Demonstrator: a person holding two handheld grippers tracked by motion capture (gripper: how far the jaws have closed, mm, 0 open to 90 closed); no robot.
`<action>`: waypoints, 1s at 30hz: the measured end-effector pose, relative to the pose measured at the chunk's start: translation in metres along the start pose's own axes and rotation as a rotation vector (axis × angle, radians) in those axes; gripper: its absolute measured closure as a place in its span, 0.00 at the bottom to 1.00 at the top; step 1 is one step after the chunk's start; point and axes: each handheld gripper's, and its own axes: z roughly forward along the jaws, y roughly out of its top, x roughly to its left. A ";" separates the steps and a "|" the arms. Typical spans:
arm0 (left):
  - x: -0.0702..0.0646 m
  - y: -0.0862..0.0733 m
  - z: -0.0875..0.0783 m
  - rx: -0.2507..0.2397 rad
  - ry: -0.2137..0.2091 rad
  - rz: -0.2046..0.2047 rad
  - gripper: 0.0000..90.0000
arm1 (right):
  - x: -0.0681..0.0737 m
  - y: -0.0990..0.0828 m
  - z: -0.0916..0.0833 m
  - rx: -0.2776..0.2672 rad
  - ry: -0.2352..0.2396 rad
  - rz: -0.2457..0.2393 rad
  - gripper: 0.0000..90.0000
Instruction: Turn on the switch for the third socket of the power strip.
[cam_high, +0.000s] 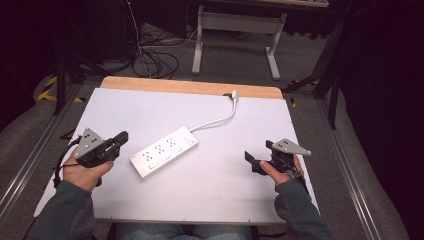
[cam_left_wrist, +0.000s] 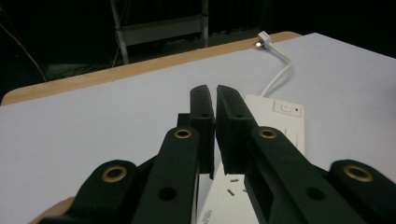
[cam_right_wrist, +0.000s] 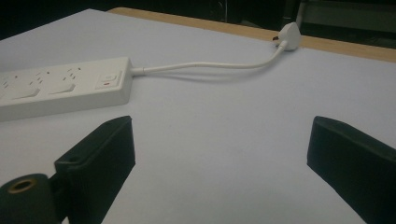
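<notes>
The power strip (cam_high: 164, 151) lies slantwise at the centre of the counter (cam_high: 150, 107), its cord (cam_high: 215, 121) running to the plug (cam_high: 234, 94) at the upper edge. My left gripper (cam_high: 121, 137) hovers just left of it, nearly shut on nothing; my right gripper (cam_high: 256, 161), wide open and empty, sits well off at lower right. I judge a closed left gripper could only shove the strip askew, and a one-ended pull may drag the cord

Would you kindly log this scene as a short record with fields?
surface: white board on a wooden table
power strip: lying flat and diagonal at the centre, touched by neither gripper
cord: runs to the plug at the far edge
left gripper: nearly shut, empty, beside the strip's near end
right gripper: open, empty
</notes>
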 end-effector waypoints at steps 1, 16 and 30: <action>0.002 0.000 -0.002 -0.002 0.008 -0.003 0.93 | 0.000 0.000 0.000 0.000 0.000 0.001 0.09; 0.011 -0.004 -0.019 -0.032 0.073 -0.066 0.59 | 0.000 0.000 0.000 0.003 0.000 0.000 0.09; 0.014 -0.003 -0.020 -0.037 0.110 -0.091 0.32 | 0.000 0.000 0.001 0.005 0.003 -0.001 0.09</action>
